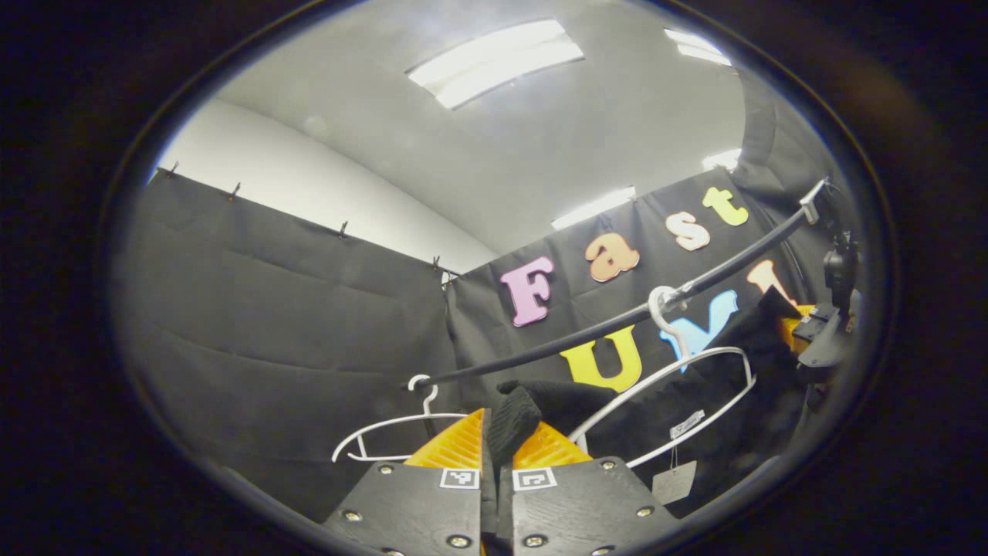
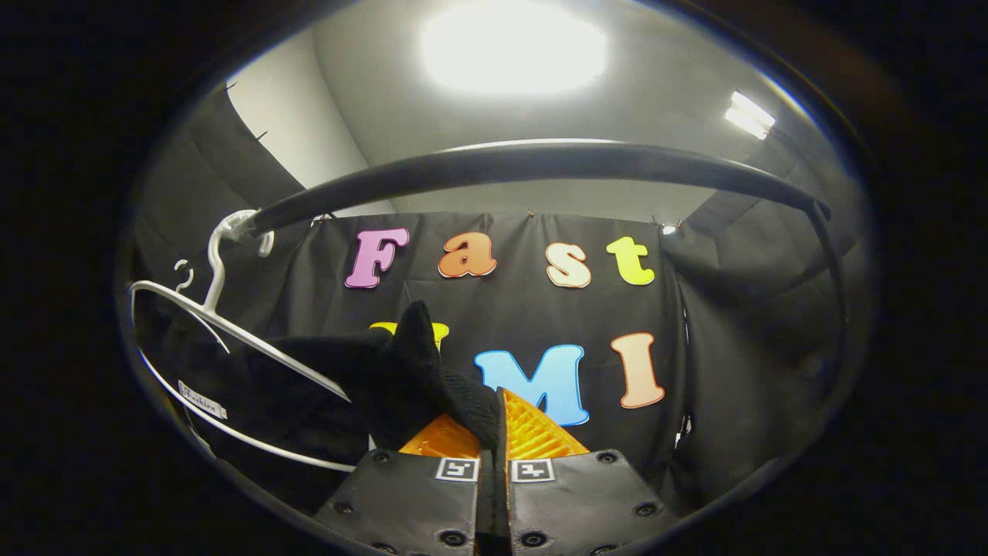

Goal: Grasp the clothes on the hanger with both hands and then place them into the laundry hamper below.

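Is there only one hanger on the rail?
No, two white hangers hook on the rail: a bare one and one carrying the black garment.

Lighting: overhead ceiling panels. In the left gripper view, a long panel (image 1: 494, 62) at 12 o'clock reads bright but keeps its edges; smaller strips at 1 and 3 o'clock. In the right gripper view, one panel (image 2: 513, 48) at 12 o'clock is blown out to a white glare with a soft halo; a second strip (image 2: 749, 114) at 2 o'clock. Ceiling evenly lit, grey. Lower half dim: black garment (image 1: 695, 386) and dark backdrop merge, folds barely legible. Distortion: strong fisheye; the rail (image 2: 540, 166) bows into an arc. Focus: centre fairly sharp, rim soft and darkened, with a faint blue fringe.
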A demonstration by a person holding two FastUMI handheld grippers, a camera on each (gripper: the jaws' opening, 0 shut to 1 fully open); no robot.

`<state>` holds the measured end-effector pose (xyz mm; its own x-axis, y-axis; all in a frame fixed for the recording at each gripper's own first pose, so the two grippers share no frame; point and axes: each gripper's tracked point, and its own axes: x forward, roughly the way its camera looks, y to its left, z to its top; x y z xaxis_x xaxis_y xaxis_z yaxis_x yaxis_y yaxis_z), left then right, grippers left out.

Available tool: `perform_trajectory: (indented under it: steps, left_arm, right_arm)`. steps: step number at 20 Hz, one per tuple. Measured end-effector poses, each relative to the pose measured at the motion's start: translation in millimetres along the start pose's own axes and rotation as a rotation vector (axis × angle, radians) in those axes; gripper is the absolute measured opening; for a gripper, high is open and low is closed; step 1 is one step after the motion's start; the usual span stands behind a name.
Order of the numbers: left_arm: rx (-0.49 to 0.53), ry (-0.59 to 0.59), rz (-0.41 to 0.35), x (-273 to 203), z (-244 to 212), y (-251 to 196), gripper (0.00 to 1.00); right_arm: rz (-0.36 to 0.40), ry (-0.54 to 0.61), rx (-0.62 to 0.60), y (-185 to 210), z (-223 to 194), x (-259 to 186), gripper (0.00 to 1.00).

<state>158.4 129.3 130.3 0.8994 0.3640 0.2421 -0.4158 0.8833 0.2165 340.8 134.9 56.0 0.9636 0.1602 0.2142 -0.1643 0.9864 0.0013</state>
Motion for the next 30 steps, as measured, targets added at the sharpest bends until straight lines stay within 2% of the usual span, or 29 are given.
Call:
perform_trajectory:
  steps: [4,5,10,17,21,26,30]
  left_arm:
    - [-0.031,0.047,-0.011,14,-28,23,0.00]
    - [-0.046,0.073,-0.020,16,-39,24,0.02]
    - [-0.119,0.172,-0.071,23,-91,17,0.02]
    - [-0.244,0.259,-0.109,11,-145,26,0.01]
    - [-0.214,0.291,-0.135,-2,-164,14,0.02]
    - [-0.205,0.343,-0.180,16,-190,-16,0.01]
    - [-0.147,0.385,-0.218,-12,-218,-29,0.02]
  right_arm:
    - [0.000,0.091,0.044,-8,-31,15,0.01]
    - [0.002,0.116,0.067,-8,-38,19,0.00]
    - [0.020,0.234,0.109,-7,-73,31,0.01]
    - [0.043,0.351,0.151,0,-116,17,0.01]
    - [0.033,0.411,0.155,-3,-142,3,0.01]
    - [0.054,0.493,0.154,-1,-177,-23,0.00]
    - [0.075,0.549,0.114,3,-199,-60,0.00]
